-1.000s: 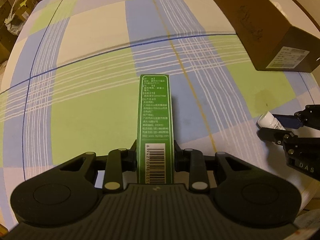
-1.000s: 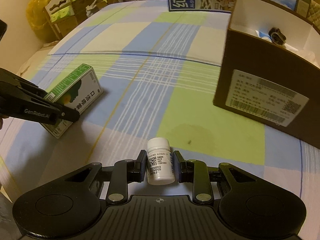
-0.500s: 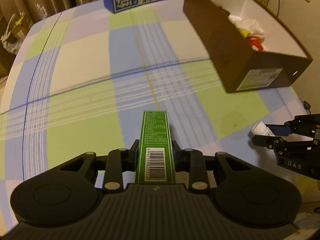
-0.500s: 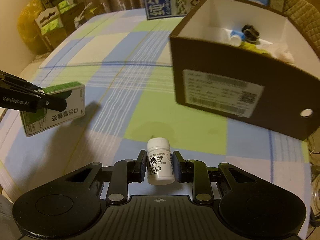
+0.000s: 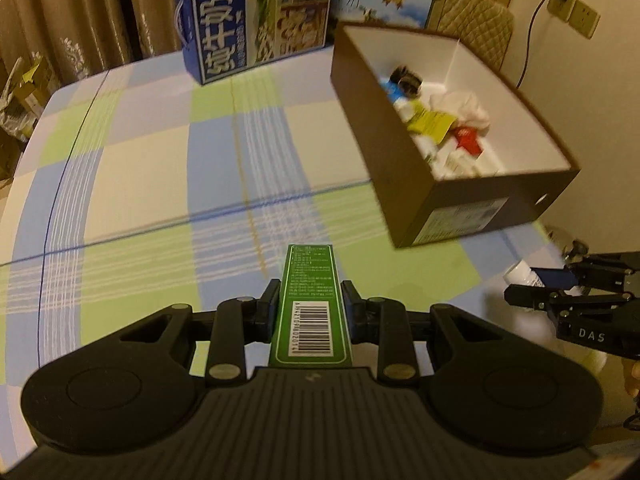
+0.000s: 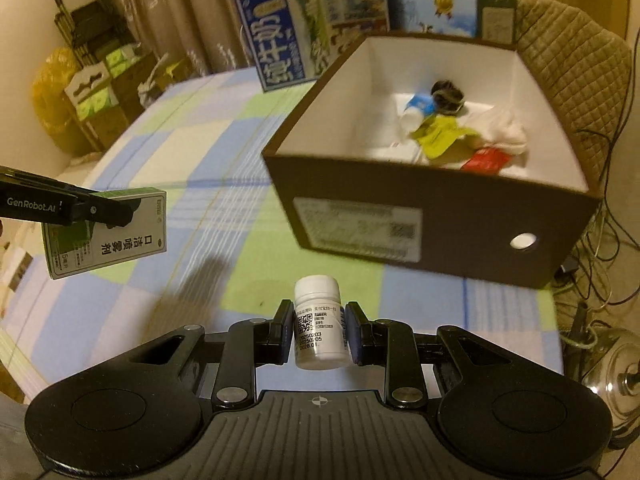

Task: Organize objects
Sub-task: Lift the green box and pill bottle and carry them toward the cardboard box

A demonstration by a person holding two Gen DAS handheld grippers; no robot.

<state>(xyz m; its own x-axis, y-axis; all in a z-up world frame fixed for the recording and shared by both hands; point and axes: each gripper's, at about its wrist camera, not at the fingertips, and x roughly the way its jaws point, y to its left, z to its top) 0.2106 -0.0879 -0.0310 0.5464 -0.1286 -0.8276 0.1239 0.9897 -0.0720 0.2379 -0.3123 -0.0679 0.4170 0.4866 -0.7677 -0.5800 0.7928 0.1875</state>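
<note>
My left gripper is shut on a long green carton with a barcode, held in the air above the checked tablecloth. My right gripper is shut on a small white pill bottle, also lifted. The right wrist view shows the green carton at the left, pinched by the left gripper. In the left wrist view the right gripper with the bottle hangs at the right edge. A brown open box with a white inside holds several small items; it lies ahead and to the right of both grippers.
Blue milk cartons stand at the table's far edge behind the box. A padded chair back and cables are to the right, off the table. Stacked boxes and a yellow bag sit beyond the far left. The tablecloth stretches left of the box.
Both grippers have risen and tilted up with their loads; the green carton left the tablecloth. The open box's inside and the milk cartons have come into view.
</note>
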